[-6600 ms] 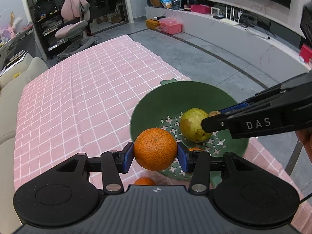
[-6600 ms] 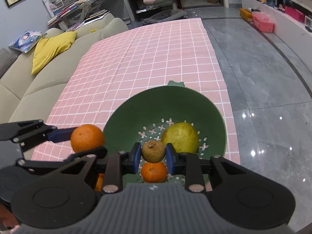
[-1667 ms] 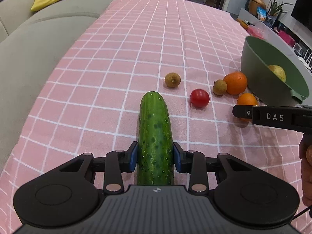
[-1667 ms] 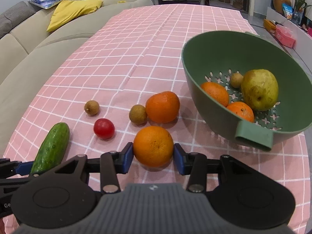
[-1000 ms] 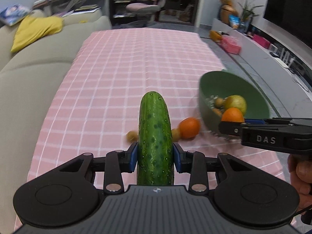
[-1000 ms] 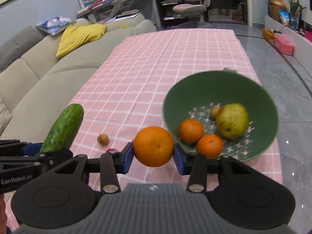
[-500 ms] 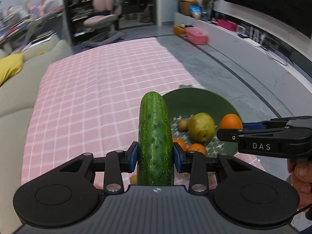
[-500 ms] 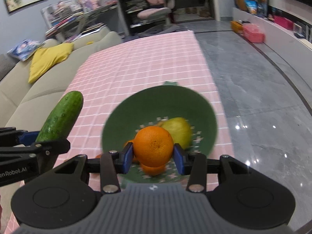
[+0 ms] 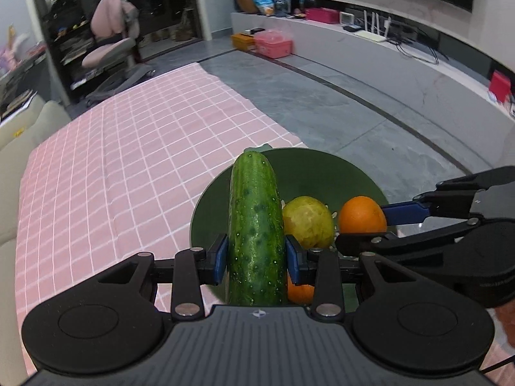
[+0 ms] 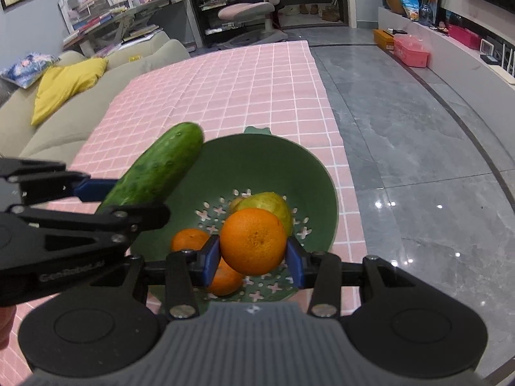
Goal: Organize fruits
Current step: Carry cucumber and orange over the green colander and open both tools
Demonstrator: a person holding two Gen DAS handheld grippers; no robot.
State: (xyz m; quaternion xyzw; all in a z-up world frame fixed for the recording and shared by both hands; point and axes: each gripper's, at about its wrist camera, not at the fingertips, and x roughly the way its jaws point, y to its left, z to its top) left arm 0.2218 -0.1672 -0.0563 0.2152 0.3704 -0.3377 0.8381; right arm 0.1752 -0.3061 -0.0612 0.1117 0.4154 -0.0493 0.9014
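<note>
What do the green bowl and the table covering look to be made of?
Green bowl: probably matte moulded plastic, judging by its uniform colour, cross-shaped drain holes and moulded tab. Table covering: likely a thin fabric or vinyl cloth, pink with a white grid, showing slight creases.

The cucumber's near end was hidden behind the gripper body; the pear was largely covered by the held orange.

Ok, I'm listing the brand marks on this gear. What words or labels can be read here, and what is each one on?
"GenRobot.AI": pale print on the side of the left tongs, seen in the right wrist view. It is soft but legible.
There is a faint line of print on the side of the right tongs in the left wrist view, too small to read.
No other text in either view is readable.
</note>
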